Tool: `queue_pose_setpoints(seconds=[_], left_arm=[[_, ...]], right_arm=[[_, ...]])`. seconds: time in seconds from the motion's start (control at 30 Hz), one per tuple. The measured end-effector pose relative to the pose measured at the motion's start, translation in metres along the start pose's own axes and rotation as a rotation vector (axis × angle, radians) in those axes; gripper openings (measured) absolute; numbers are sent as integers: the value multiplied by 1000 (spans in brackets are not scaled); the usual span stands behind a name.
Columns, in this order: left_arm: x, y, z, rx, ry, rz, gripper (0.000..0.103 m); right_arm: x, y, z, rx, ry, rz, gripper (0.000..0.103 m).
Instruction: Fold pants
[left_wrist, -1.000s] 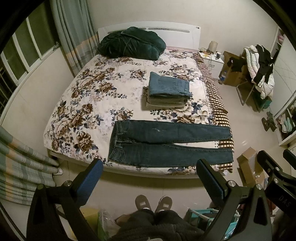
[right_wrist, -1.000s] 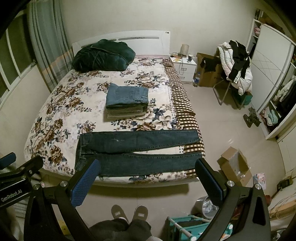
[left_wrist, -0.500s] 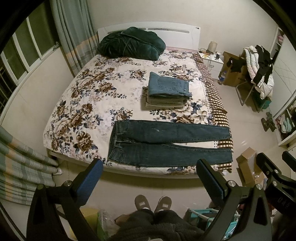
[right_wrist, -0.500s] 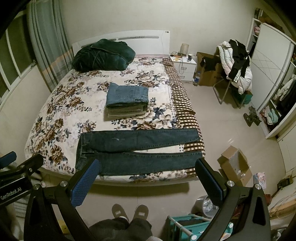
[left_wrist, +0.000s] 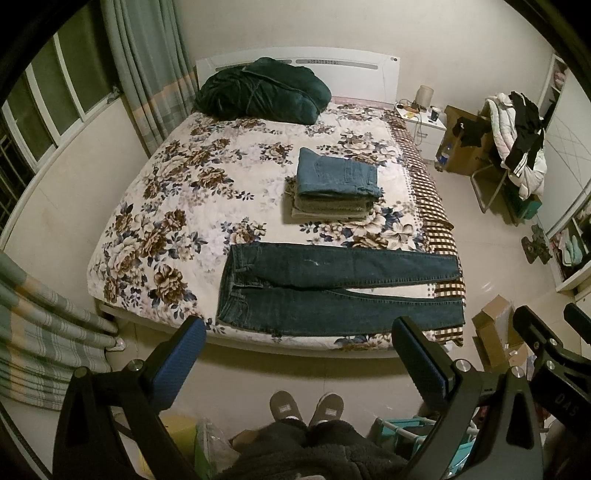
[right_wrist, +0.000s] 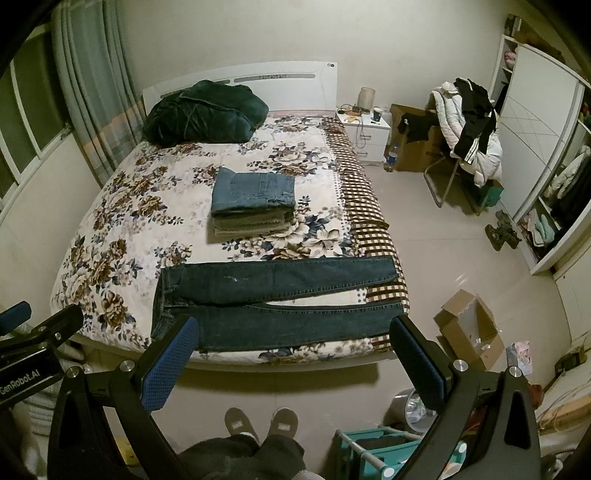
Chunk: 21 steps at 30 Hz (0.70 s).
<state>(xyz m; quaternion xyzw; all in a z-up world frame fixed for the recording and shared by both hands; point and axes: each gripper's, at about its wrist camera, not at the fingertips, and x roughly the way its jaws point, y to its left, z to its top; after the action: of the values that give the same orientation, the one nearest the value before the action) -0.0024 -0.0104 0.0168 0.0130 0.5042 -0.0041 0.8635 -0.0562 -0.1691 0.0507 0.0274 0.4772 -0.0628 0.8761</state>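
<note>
Both views have drifted only slightly, the jeans (left_wrist: 332, 291) lying unfolded at lower centre of the bed (left_wrist: 155, 206) (folded stack (left_wrist: 334, 188) above), left gripper (left_wrist: 299, 363) and right gripper (right_wrist: 291, 363) gaping, empty.

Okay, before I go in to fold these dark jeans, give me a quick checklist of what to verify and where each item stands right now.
1. Dark jeans lie flat along the near edge of the bed, legs side by side: ok.
2. Left gripper open and holding nothing: ok.
3. Right gripper open and holding nothing: ok.
4. Both grippers over the jeans: not ok, they hang back from the bed above the floor.
5. Leg cuffs fully on the mattress: not ok, they reach the checked border at the bed's right edge.
6. Folded stack sits apart from the jeans, leaving room to fold: ok.
</note>
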Motion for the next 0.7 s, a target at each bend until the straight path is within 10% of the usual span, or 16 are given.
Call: queue_pose_setpoints(seconds=[0.7], left_arm=[[-2,-3,9,-1,-2,-2,103]], right_arm=[[-4,1,2,-3,-3,2,103]])
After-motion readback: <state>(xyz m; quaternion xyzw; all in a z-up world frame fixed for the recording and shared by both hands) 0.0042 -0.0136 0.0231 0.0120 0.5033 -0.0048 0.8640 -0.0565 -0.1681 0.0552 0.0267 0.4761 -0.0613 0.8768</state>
